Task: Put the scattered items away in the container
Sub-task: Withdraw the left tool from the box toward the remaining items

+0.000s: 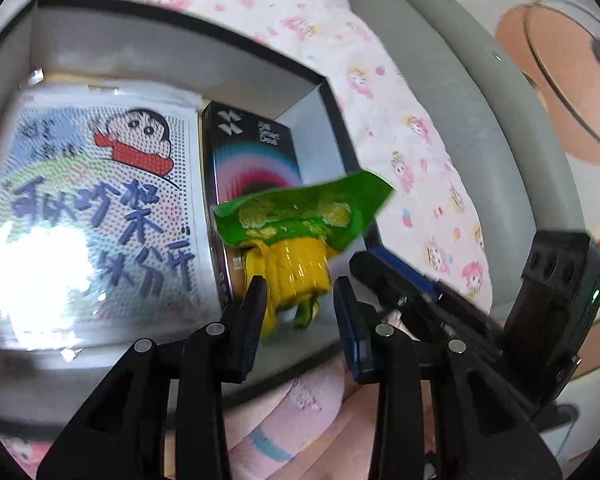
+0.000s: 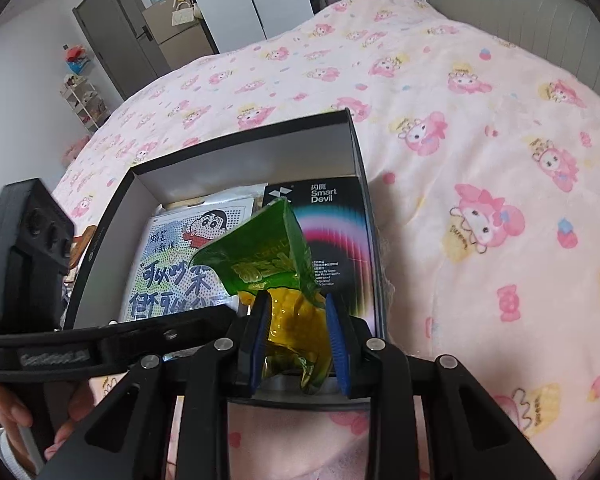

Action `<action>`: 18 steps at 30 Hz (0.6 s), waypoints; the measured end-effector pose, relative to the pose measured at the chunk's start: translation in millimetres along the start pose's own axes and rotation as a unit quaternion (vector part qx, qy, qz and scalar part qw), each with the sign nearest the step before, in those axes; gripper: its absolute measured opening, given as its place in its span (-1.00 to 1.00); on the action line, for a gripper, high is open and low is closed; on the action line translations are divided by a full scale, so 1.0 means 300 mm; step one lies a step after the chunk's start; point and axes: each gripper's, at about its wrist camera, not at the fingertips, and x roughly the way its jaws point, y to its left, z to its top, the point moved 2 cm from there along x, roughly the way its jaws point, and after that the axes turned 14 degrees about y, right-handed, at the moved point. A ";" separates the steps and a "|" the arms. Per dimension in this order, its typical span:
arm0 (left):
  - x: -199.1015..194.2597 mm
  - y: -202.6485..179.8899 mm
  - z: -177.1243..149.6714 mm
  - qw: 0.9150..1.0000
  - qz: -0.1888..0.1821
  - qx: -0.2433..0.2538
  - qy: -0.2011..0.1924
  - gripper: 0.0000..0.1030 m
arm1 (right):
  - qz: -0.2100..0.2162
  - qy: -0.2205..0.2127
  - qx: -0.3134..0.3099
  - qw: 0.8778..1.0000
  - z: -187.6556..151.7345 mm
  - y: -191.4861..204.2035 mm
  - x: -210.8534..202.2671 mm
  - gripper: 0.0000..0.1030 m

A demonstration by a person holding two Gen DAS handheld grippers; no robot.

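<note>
A black open box with grey inner walls (image 2: 244,152) lies on the bed; it also shows in the left wrist view (image 1: 140,52). Inside lie a cartoon-printed packet (image 2: 172,268) (image 1: 96,208) and a black "Smart Devil" box (image 2: 336,236) (image 1: 252,156). A green and yellow corn snack packet (image 2: 276,280) (image 1: 296,236) sits over the box's near right corner. My right gripper (image 2: 298,340) has its blue pads on both sides of the packet's yellow lower part. My left gripper (image 1: 300,312) is open, its fingers just in front of the packet, not gripping it.
The pink cartoon-print blanket (image 2: 480,160) covers the bed around the box. A grey padded headboard (image 1: 460,100) runs along the right in the left wrist view. A wardrobe and shelves (image 2: 140,32) stand far behind. The right gripper's body (image 1: 540,300) is close beside my left fingers.
</note>
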 end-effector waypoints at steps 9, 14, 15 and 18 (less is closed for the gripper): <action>-0.121 -0.051 -0.226 0.996 0.069 0.008 -0.047 -0.33 | 0.047 -0.007 -0.036 0.998 -0.160 0.208 -0.078 -0.51; -0.278 0.073 -0.346 0.986 0.139 -0.049 -0.079 -0.33 | 0.064 0.016 -0.086 0.994 -0.202 0.405 -0.042 -0.51; -0.304 0.105 -0.368 0.983 0.148 -0.072 -0.077 -0.33 | 0.065 0.022 -0.099 0.993 -0.207 0.454 -0.026 -0.51; -0.424 0.235 -0.431 0.974 0.153 -0.141 -0.090 -0.33 | 0.096 0.041 -0.145 0.984 -0.195 0.615 0.023 -0.51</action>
